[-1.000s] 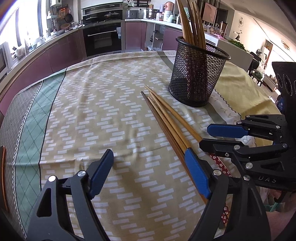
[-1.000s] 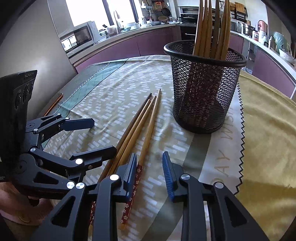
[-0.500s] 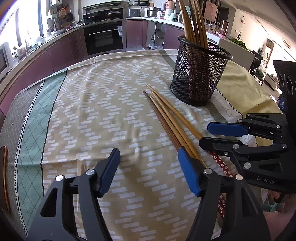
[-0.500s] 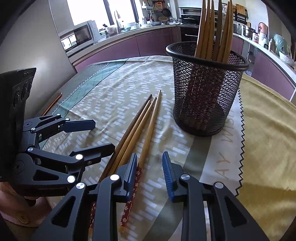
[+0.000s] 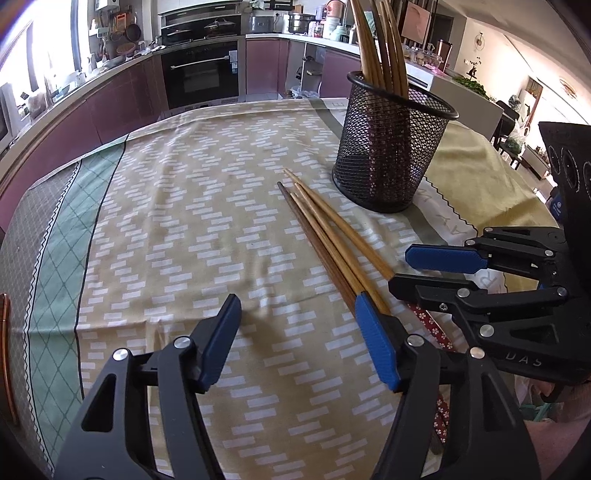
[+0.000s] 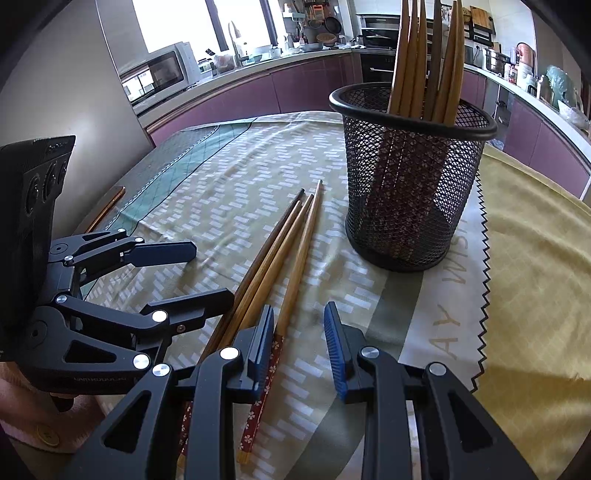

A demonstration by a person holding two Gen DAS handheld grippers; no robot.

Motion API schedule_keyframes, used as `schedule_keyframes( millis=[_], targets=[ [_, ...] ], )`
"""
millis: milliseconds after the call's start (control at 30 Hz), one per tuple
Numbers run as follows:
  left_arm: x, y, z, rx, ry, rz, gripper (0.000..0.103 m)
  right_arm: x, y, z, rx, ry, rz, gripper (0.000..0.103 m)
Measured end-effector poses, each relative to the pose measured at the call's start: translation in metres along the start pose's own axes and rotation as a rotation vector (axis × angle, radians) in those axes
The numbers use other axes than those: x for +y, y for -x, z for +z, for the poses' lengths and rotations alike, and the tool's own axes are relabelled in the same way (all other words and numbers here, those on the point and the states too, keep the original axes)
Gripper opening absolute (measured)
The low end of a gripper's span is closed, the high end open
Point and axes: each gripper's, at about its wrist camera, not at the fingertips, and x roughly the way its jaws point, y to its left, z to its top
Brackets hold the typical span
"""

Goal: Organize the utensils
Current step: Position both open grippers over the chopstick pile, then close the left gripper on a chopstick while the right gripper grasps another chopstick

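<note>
Four loose chopsticks lie side by side on the desk, just beside the mesh holder, tips toward it and patterned ends toward both tools. The right tool, jaws apart and empty, straddles nothing, the nearest chopstick just outside its left pad. The left tool, having just narrowed, stands apart over bare cloth, chopsticks beside its right pad.

Patterned tablecloth covers table: beige field with white dashes, green diamond band at side, yellow cloth with zigzag edge beyond. Purple cabinets curve round kitchen. Built-in oven at back. Microwave on counter near bright window. Pots, jars on counter.
</note>
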Motion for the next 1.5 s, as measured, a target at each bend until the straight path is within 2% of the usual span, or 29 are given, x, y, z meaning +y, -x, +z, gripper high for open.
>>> schedule_keyframes(
  millis=[267,700,1067,1200,1333,1500],
  targets=[
    [0.000,0.001,0.003,0.005,0.014,-0.058,0.063,-0.001,0.000,0.000,-0.003,-0.004,0.003,0.027],
    [0.002,-0.001,0.001,0.014,-0.007,-0.043,0.057,-0.001,0.000,0.001,-0.002,-0.002,0.002,0.026],
    [0.005,-0.011,0.014,0.015,-0.017,-0.007,0.029,0.009,-0.014,0.015,-0.005,0.048,-0.037,0.025],
    [0.010,-0.013,0.019,0.015,0.011,-0.004,0.016,0.008,-0.019,0.019,-0.011,0.038,-0.041,0.015],
    [0.012,-0.014,0.019,0.011,0.036,0.000,0.014,0.002,-0.019,0.020,-0.016,0.006,-0.024,0.008],
    [0.016,-0.013,0.019,0.008,0.069,-0.004,0.009,0.000,-0.016,0.017,-0.023,-0.015,-0.009,0.006]
  ],
)
